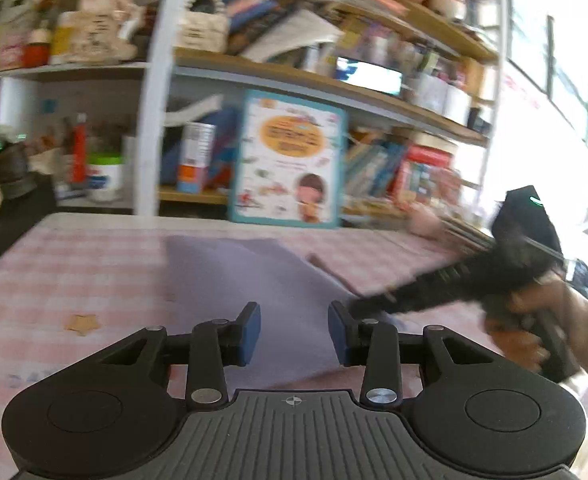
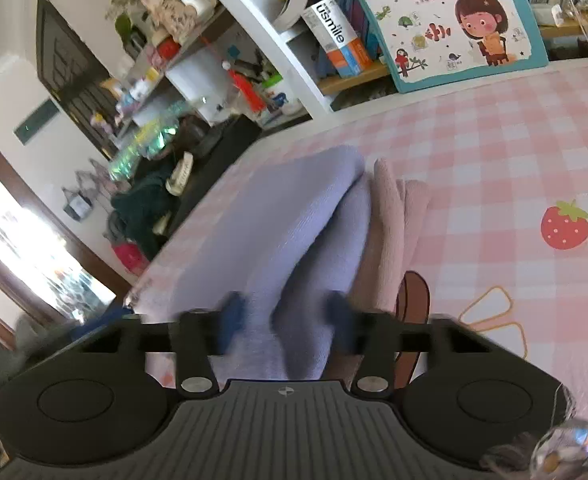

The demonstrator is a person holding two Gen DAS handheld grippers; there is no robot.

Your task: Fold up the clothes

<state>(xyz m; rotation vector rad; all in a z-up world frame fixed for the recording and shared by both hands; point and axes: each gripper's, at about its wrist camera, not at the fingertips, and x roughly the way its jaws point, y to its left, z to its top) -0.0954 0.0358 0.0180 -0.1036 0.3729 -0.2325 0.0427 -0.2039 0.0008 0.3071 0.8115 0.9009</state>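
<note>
Left gripper (image 1: 294,332): jaws spread wide, blue pads (image 1: 251,332) apart and gripping nothing, held over the near part of the lavender garment (image 1: 250,276). The garment lies on the pink checked tablecloth (image 1: 74,272), reaching toward the tabletop's far edge, where a children's book (image 1: 288,160) leans against the shelves (image 1: 314,76). Right gripper (image 2: 284,320): jaws parted, blurred pads (image 2: 230,320) straddling a raised fold of the lavender garment (image 2: 294,216); contact cannot be told. A pink garment (image 2: 394,216) lies just beside it. The right hand (image 1: 534,328) holds that gripper at the right edge.
</note>
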